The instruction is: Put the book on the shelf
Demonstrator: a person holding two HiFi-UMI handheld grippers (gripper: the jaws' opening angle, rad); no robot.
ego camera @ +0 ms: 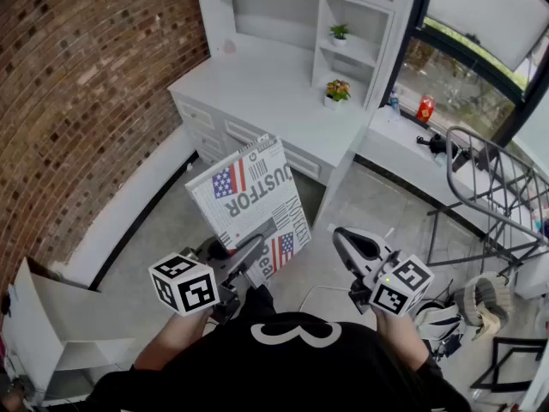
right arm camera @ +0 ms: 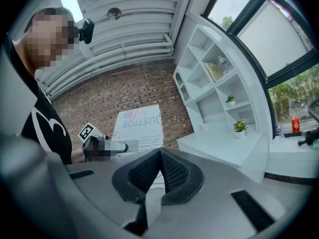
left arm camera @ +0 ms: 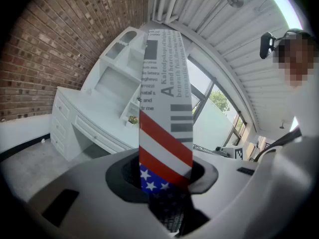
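Observation:
The book [ego camera: 253, 200] has a white newspaper-print cover with American flags. It stands upright in front of me, above the floor. My left gripper [ego camera: 251, 257] is shut on its lower edge; in the left gripper view the book's spine [left arm camera: 164, 108] rises straight up from between the pads of this left gripper [left arm camera: 164, 176]. My right gripper [ego camera: 347, 243] hangs to the right of the book, apart from it, shut and empty. In the right gripper view the pads of the right gripper [right arm camera: 160, 156] meet, with the book [right arm camera: 139, 126] behind them. The white shelf unit [ego camera: 343, 24] stands ahead.
A white counter [ego camera: 257, 84] with drawers runs below the shelves, with two small potted plants [ego camera: 337, 90] on the unit. A brick wall [ego camera: 86, 75] is on the left. A metal rack [ego camera: 497, 178] and a window sill with a red bottle [ego camera: 425, 108] are at the right. A white box [ego camera: 51, 324] sits lower left.

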